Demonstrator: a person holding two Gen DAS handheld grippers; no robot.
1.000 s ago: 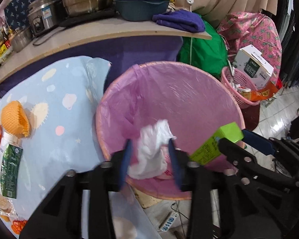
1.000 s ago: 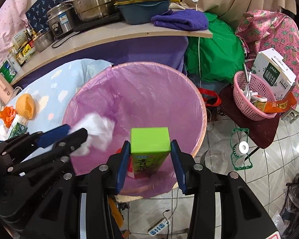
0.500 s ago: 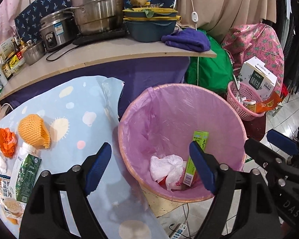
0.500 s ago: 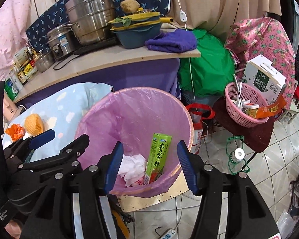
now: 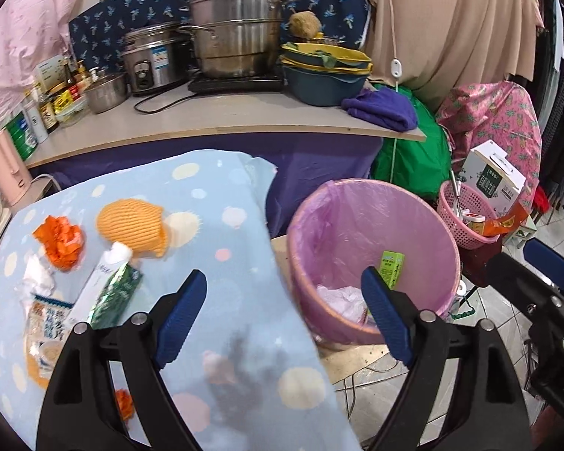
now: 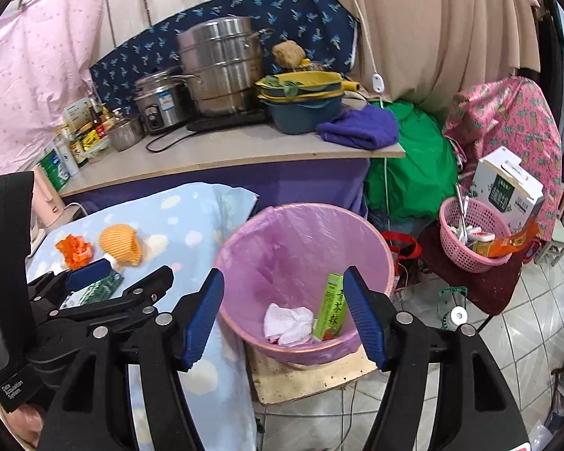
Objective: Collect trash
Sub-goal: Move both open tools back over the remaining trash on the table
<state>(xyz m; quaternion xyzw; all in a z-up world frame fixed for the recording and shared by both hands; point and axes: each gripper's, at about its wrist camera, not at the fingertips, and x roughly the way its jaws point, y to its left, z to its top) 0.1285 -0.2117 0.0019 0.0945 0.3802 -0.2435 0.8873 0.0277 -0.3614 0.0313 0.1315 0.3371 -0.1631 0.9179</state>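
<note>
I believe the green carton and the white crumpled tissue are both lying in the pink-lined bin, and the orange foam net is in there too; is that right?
Not quite: the orange foam net lies on the blue spotted cloth, outside the bin. The right wrist view shows it. The green carton and white tissue are indeed in the bin.

Both grippers let go and pulled up; tissue (image 6: 287, 319) and green carton (image 6: 332, 308) now lie in the bin (image 6: 372, 240).
</note>
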